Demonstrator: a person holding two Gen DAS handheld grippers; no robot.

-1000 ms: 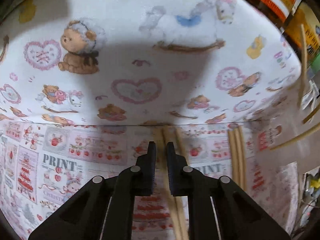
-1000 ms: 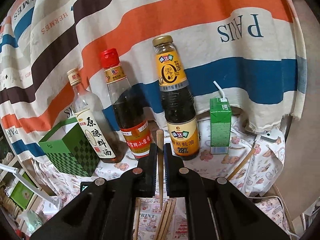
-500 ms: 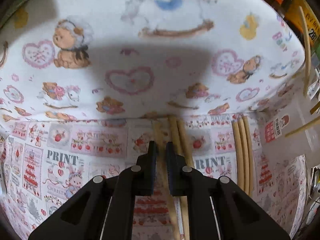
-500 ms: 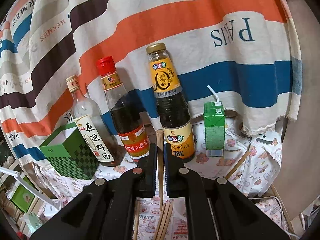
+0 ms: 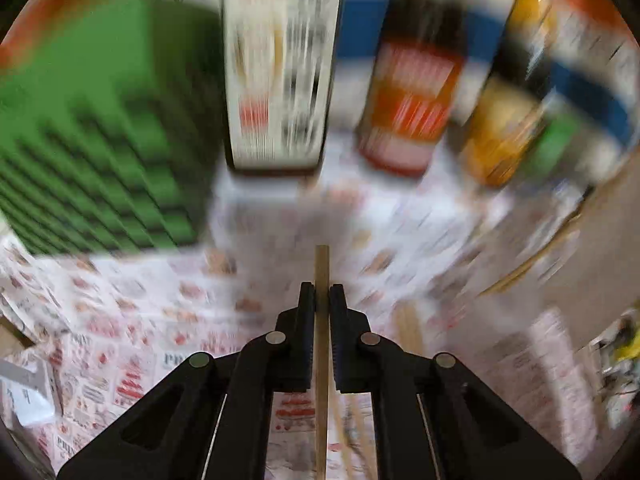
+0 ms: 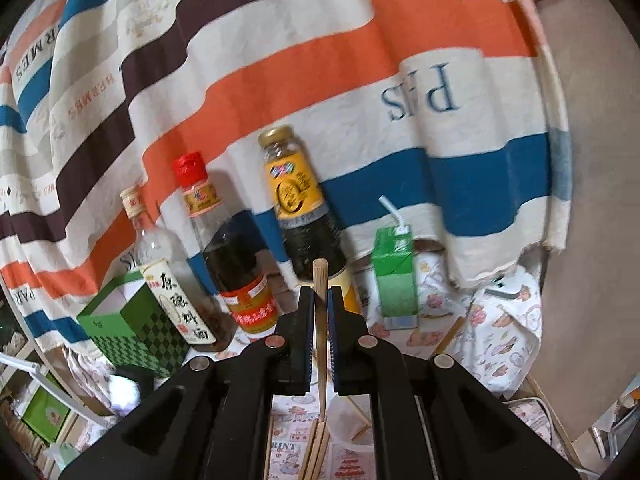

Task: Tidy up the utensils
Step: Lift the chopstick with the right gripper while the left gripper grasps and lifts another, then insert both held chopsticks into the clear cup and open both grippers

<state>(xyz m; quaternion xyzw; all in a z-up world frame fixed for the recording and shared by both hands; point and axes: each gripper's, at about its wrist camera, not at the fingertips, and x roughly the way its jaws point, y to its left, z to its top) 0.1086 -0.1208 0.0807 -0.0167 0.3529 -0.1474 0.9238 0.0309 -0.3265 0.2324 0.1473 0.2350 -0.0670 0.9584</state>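
My left gripper (image 5: pixel 321 294) is shut on a wooden chopstick (image 5: pixel 322 264) that sticks out past the fingertips; this view is blurred by motion. My right gripper (image 6: pixel 320 296) is shut on another wooden chopstick (image 6: pixel 319 276), held upright above the table. More chopsticks (image 6: pixel 316 448) lie below on the printed cloth (image 6: pixel 288 452). A green checkered box (image 6: pixel 136 328) with an open top stands at the left; it also shows in the left wrist view (image 5: pixel 96 140).
Three sauce bottles (image 6: pixel 236 264) and a green juice carton (image 6: pixel 394 276) stand at the back before a striped cloth (image 6: pixel 320 80). A clear plastic cup (image 6: pixel 352 420) sits below the right gripper. Loose chopsticks (image 5: pixel 532 260) lie at the right.
My left gripper has closed on a chopstick, lifted it off the cloth and swung up toward the bottles and green box. My right gripper has risen slightly with its chopstick.
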